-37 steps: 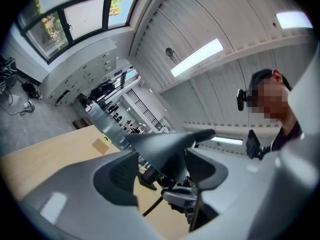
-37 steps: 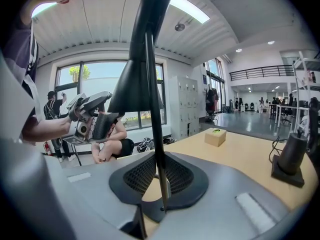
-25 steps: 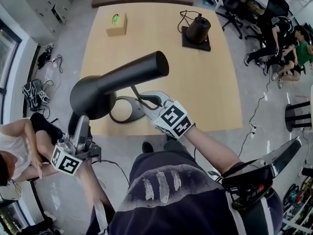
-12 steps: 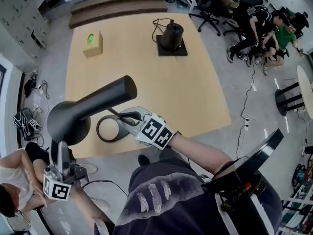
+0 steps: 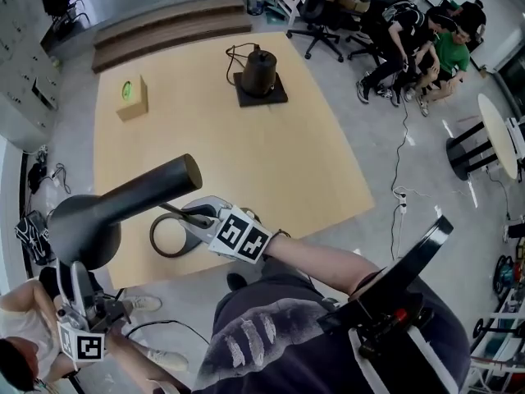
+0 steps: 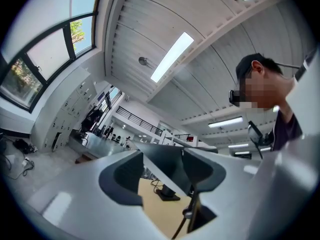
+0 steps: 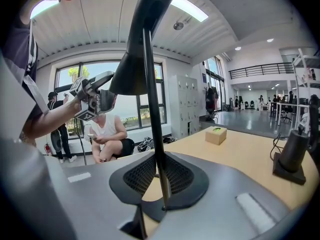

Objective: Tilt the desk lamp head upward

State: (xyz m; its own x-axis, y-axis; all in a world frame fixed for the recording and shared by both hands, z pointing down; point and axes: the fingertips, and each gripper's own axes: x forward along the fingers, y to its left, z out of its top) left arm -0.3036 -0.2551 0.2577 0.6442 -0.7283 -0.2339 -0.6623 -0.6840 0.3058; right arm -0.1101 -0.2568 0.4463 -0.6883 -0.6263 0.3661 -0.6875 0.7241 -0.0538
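The black desk lamp has a dome-and-tube head (image 5: 90, 224), a thin stem and a ring base (image 5: 168, 238) near the wooden table's front edge. My right gripper (image 5: 190, 218) is shut on the stem just above the base; in the right gripper view the stem (image 7: 152, 109) runs up from between its pads (image 7: 160, 179). My left gripper (image 5: 78, 269) points up under the dome's lower rim. In the left gripper view the dark shade and its thin rim (image 6: 157, 166) lie between the jaws, which are closing. I cannot see the pads pressing on it.
A tan tissue box (image 5: 131, 97) and a black pot on a square base (image 5: 258, 76) with its cable stand at the table's far end. People sit on chairs at the far right (image 5: 426, 48). Another person sits on the floor by my left gripper (image 5: 25, 335).
The head camera has swung, so the lamp and table sit lower and further left. My left gripper stays under the lamp head's rim. The right gripper keeps its hold on the stem.
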